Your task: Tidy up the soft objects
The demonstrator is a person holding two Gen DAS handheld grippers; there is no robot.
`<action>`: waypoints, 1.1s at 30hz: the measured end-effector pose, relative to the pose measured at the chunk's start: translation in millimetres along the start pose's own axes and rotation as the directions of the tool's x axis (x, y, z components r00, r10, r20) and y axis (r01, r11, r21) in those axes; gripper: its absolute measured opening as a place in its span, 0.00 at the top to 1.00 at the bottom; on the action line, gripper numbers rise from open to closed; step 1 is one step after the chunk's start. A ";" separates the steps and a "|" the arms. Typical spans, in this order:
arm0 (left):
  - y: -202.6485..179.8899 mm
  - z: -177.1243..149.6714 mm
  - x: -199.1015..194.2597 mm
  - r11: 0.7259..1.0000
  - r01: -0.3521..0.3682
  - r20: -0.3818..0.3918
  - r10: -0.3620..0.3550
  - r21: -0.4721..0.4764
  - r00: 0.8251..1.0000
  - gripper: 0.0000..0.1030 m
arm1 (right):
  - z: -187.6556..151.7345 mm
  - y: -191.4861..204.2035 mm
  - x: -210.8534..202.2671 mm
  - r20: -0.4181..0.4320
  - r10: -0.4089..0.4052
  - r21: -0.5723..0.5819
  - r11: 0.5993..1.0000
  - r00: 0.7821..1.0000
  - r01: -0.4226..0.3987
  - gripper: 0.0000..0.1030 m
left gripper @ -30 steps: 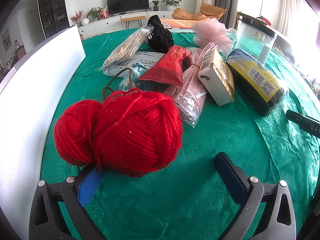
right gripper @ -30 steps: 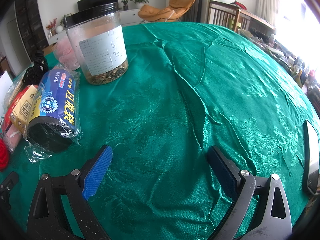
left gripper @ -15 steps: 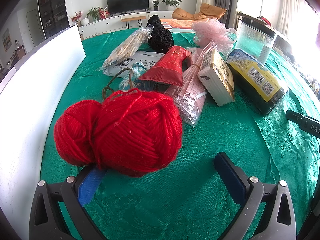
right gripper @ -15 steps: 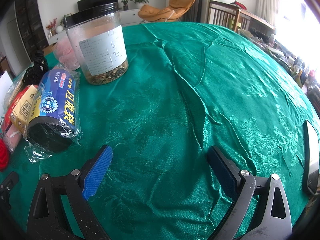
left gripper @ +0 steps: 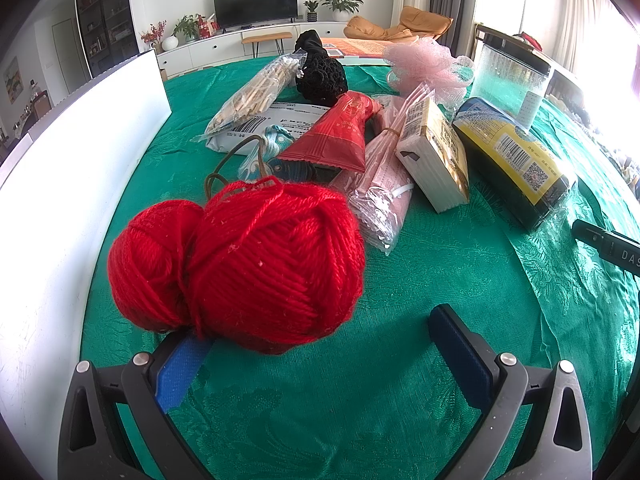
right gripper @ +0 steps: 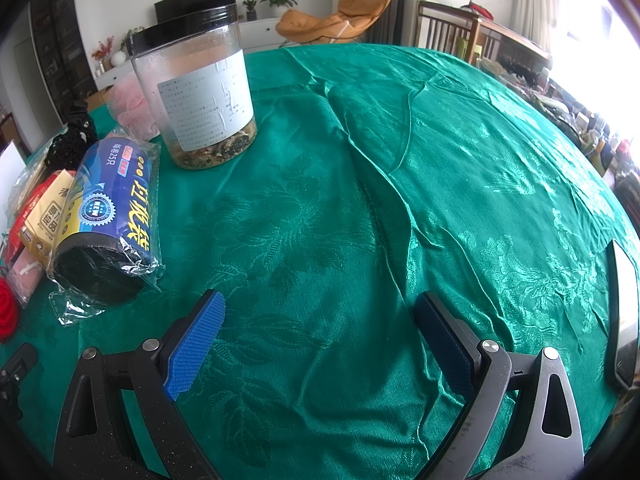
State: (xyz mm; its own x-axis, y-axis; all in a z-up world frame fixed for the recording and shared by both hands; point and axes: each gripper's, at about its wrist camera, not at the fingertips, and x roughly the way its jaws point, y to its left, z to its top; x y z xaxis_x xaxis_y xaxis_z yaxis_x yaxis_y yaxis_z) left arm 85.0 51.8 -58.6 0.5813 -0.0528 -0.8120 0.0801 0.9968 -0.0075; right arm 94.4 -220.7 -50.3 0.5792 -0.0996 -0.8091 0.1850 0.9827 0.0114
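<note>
A big red yarn ball [left gripper: 256, 264] lies on the green tablecloth [left gripper: 400, 400] just ahead of my open left gripper [left gripper: 316, 340], nearer its left finger. Behind it lie a red pouch [left gripper: 340, 136], a pink wrapped bundle [left gripper: 384, 184], a black knitted piece [left gripper: 320, 76] and a pink mesh puff [left gripper: 424, 64]. My right gripper [right gripper: 320, 328] is open and empty above bare cloth [right gripper: 360, 200]. A sliver of the red yarn [right gripper: 6, 316] shows at that view's left edge.
A white board [left gripper: 60, 200] stands along the left. A tissue pack [left gripper: 436, 156], a roll of bin bags [left gripper: 516, 160] [right gripper: 108, 216] and a clear black-lidded jar [right gripper: 200, 96] sit to the right of the pile. A phone [right gripper: 622, 316] lies at the far right.
</note>
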 end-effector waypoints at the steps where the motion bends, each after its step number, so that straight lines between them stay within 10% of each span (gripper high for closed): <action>1: 0.0 -0.4 -0.4 1.000 0.000 -0.002 0.000 0.002 1.000 0.00 | 0.0 0.0 0.0 0.000 0.000 0.000 1.000 1.000 0.000 0.06; 10: 16.2 -24.8 -46.7 0.992 0.126 -0.067 -0.125 0.012 0.990 0.00 | -0.1 0.1 -0.1 0.000 0.000 0.000 1.000 1.000 0.000 0.06; 19: 60.3 32.2 -73.8 0.978 0.157 0.009 -0.157 -0.134 0.987 0.00 | 4.5 1.4 0.1 -0.030 0.029 -0.023 0.999 0.999 -0.029 0.06; 23: 56.4 56.5 -73.0 0.995 0.093 -0.032 -0.092 0.026 0.995 0.00 | 17.3 -1.0 -29.6 -0.022 0.207 -0.040 0.977 0.978 -0.207 0.06; 27: 51.3 66.7 -57.7 0.990 0.043 -0.078 -0.033 0.131 0.996 0.00 | 59.6 40.8 -42.0 -0.099 0.418 -0.074 0.902 0.903 -0.425 0.06; 33: 39.1 77.4 -40.2 0.937 0.135 -0.226 -0.062 0.322 0.972 0.00 | 78.1 113.5 24.8 -0.363 0.281 -0.189 0.911 0.888 -0.366 0.20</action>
State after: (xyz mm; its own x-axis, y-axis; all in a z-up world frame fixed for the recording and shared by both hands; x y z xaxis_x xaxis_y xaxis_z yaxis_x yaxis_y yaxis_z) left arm 127.4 88.2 18.9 0.3769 -0.0994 -0.9209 0.4142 0.9074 0.0716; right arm 191.8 -123.8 -23.1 0.2780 0.2445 -0.9290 -0.1937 0.9615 0.1951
